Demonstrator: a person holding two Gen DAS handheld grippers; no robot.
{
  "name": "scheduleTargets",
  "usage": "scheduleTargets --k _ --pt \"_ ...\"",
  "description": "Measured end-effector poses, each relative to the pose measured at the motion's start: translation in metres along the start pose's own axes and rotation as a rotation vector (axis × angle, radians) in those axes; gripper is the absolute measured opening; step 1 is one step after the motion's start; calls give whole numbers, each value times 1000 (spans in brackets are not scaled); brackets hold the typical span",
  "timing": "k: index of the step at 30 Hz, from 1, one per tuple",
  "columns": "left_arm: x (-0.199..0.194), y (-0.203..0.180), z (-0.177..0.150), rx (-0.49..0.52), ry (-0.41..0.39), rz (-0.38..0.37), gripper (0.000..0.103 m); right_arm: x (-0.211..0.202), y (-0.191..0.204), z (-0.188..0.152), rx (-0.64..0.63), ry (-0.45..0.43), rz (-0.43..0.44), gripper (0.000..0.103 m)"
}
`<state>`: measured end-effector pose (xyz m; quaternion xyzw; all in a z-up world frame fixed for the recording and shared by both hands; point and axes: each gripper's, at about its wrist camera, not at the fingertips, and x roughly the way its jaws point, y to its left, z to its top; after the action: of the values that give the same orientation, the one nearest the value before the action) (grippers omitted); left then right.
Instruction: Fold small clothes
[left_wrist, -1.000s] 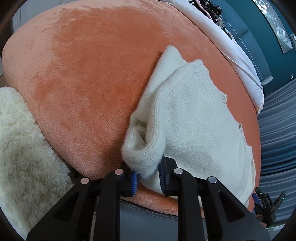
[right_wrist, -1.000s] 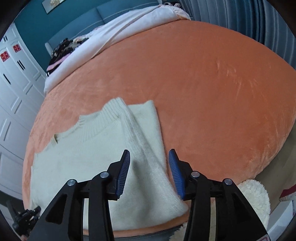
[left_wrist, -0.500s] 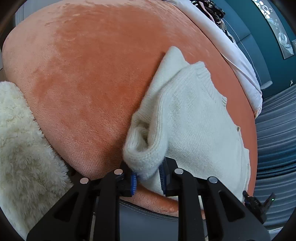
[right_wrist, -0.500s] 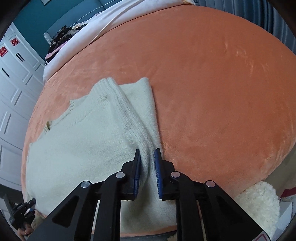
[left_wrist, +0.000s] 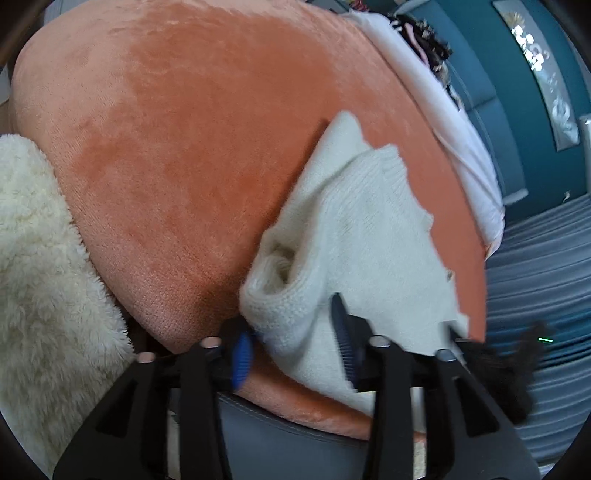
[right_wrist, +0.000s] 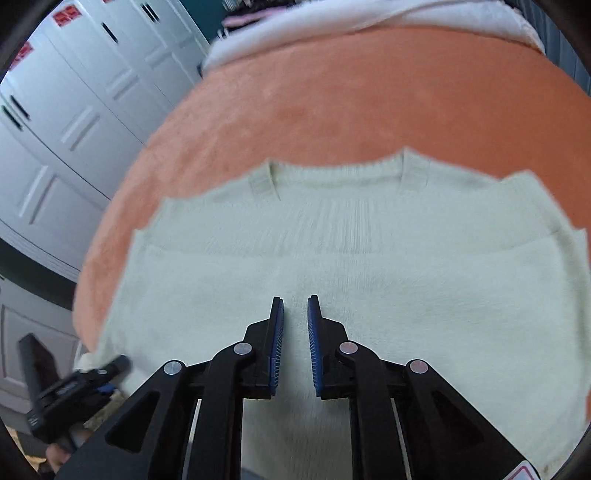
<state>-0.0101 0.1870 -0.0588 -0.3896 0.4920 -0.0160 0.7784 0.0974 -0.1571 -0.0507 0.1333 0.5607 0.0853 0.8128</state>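
Note:
A cream knit sweater (right_wrist: 369, 266) lies flat on an orange plush bed (right_wrist: 369, 96), neckline away from me, sleeves folded in. In the left wrist view the sweater (left_wrist: 369, 229) shows a bunched near corner (left_wrist: 280, 295). My left gripper (left_wrist: 291, 332) is open, its jaws on either side of that corner. My right gripper (right_wrist: 295, 314) hovers over the sweater's middle, jaws close together with a narrow gap, holding nothing.
A fluffy white rug (left_wrist: 40, 266) lies left of the bed. White bedding (left_wrist: 443, 107) and dark clothes (left_wrist: 424, 40) lie along the far edge. White cupboard doors (right_wrist: 74, 96) stand at the left. The other gripper (right_wrist: 74, 391) shows at the sweater's lower left.
My left gripper opened and released the sweater corner. My right gripper, shut half a second ago at the sweater's right side, swung over its middle and its jaws parted slightly.

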Motion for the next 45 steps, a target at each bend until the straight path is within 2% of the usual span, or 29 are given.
scheduleTargets --k 1,3,5,7,9,10,11,12,14,16,18,21,23,25,27,29,31,32,34,35,36,37,38,39,40,42,43,45 --pt "-3 -2 0 6 -15 5 56 2 1 0 -7 -31 6 9" --pt "-6 -5 2 26 -32 4 68 1 2 3 22 -13 8 9" --pt "-1 -5 4 18 -32 19 74 0 2 6 29 8 9 9" --pt "7 -3 5 -17 -32 27 74 -9 1 12 60 21 20 10" --pt "10 -4 8 -31 -47 22 73 -20 2 14 93 -4 49 10" --pt "12 -7 10 -22 -46 18 71 -20 2 15 95 -9 47 10" --pt "14 -11 12 -4 -41 14 53 -12 2 15 86 13 17 9" --pt "17 -13 14 1 -34 35 48 -3 2 14 73 25 2 8" --pt "17 -13 18 -14 -28 1 24 3 -2 11 46 5 8 6" --pt "6 -28 20 -1 -43 -40 19 1 -3 11 45 1 15 6" --pt "-13 -64 20 93 -77 -100 16 -3 -7 9 47 -4 43 6" --pt "-38 -139 8 284 -105 -182 15 -24 -29 1 141 -43 153 7" --pt "-47 -188 -8 406 -107 -242 14 -46 -47 -11 196 -88 194 19" --pt "-45 -234 -33 531 -87 -297 14 -72 -69 -28 228 -133 214 19" --pt "-28 -268 -60 614 -31 -338 14 -96 -95 -46 270 -171 209 19" --pt "6 -293 -91 690 49 -342 14 -110 -122 -63 322 -186 192 19" --pt "56 -305 -127 763 155 -294 15 -120 -153 -84 389 -192 164 20" --pt "85 -304 -147 801 216 -242 15 -123 -165 -92 423 -189 151 20" --pt "120 -294 -170 828 294 -151 17 -131 -188 -107 492 -194 167 19" --pt "117 -287 -176 828 273 -157 21 -139 -193 -112 507 -204 171 20" --pt "105 -283 -178 841 219 -173 29 -144 -195 -113 503 -213 164 21" --pt "92 -281 -179 875 188 -179 40 -151 -194 -113 490 -226 165 27" --pt "80 -279 -180 909 166 -171 63 -157 -191 -112 481 -238 184 41" --pt "66 -274 -180 936 130 -155 76 -159 -188 -109 480 -245 214 50" --pt "53 -267 -177 952 96 -155 76 -160 -185 -106 479 -251 247 62" --pt "36 -249 -172 987 62 -118 87 -157 -174 -94 473 -247 337 67" --pt "34 -239 -169 995 58 -73 87 -152 -167 -86 472 -233 382 72" --pt "38 -221 -166 967 84 -1 87 -140 -156 -74 464 -207 400 78"
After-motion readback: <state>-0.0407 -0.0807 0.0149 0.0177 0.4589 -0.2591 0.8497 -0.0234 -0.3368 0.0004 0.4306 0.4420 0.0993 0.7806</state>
